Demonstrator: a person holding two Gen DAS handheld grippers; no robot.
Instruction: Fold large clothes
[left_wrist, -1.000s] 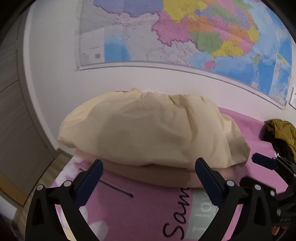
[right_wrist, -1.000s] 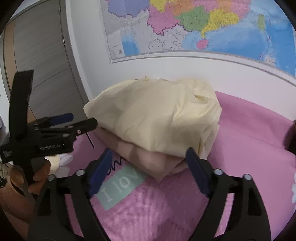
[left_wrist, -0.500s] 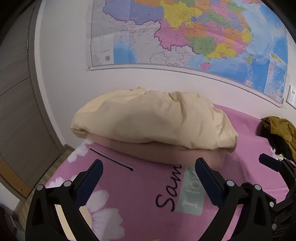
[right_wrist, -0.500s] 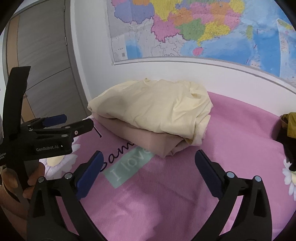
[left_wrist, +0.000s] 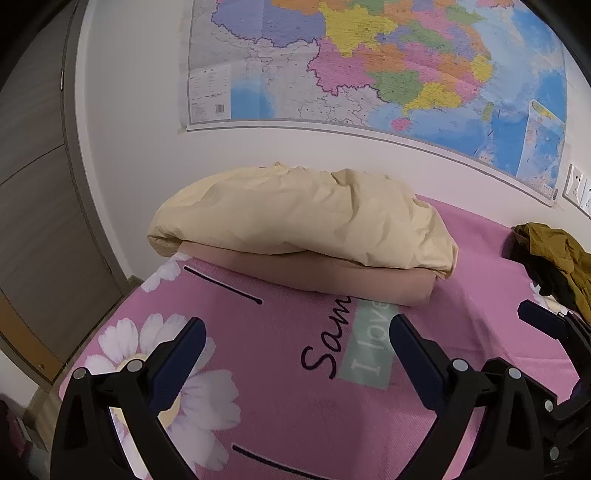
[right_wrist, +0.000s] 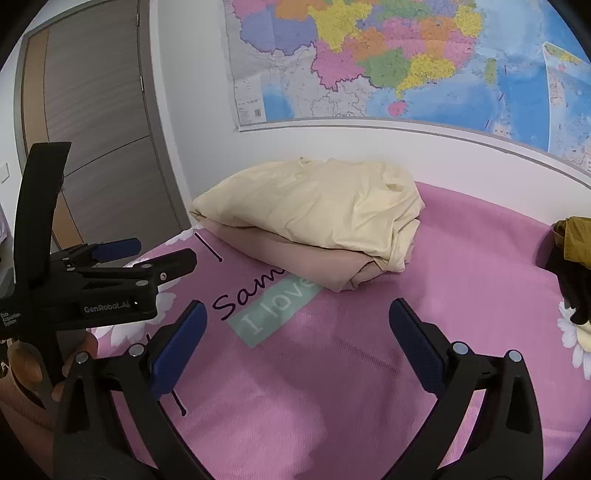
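On the pink bedspread (left_wrist: 480, 258), near the far edge below the wall map (left_wrist: 369, 66), I see the cream garment (left_wrist: 303, 218) lying folded, stacked directly on a folded beige-pink garment (left_wrist: 332, 277); in the right wrist view the same stack shows the cream garment (right_wrist: 314, 210) overhanging the beige-pink garment (right_wrist: 295, 254) at its right end. My left gripper (left_wrist: 295, 354) hangs over the bedspread short of the stack, jaws spread wide, nothing between the blue pads, both clear of the cloth. My right gripper (right_wrist: 295, 336) likewise stands wide, nothing between its pads, over bare pink bedspread (right_wrist: 461, 240) near the printed teal label (right_wrist: 275, 310). Left gripper (right_wrist: 122, 266) also shows from the side in the right wrist view, gripped by the person's hand (right_wrist: 26, 373) at the lower left; it sits left of the stack and apart from it. Printed script and white daisies (left_wrist: 177, 369) cover the near bedspread. Far right, well apart from the stack, an olive and black garment (left_wrist: 554, 258) lies bunched; its edge appears in the right wrist view too (right_wrist: 572, 240). Grey door (right_wrist: 92, 129) stands left of the bed. Neither gripper touches any clothing.
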